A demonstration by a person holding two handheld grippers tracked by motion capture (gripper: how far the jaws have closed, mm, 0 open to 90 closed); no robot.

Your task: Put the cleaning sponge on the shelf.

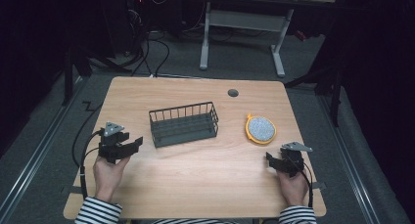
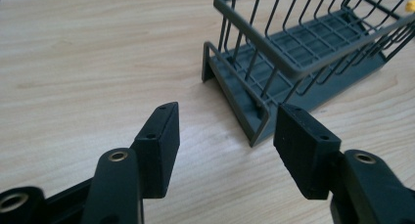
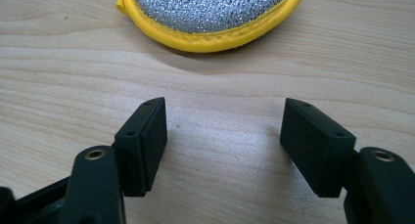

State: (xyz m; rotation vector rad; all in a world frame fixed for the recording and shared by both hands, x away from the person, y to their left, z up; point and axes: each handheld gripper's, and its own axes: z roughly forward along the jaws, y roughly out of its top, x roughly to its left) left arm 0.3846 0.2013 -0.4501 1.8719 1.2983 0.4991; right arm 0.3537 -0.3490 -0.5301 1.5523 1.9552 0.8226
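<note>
Right tool [image 3: 224, 119] agape, scourer [image 3: 210, 9] cut off

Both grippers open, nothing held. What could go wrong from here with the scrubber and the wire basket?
1. The scrubber lies flat and low on the table; the right gripper, open just short of it, may scrape wood or pinch only the yellow rim.
2. The wire basket looks light; the left gripper, open at its end, could push it aside.
</note>
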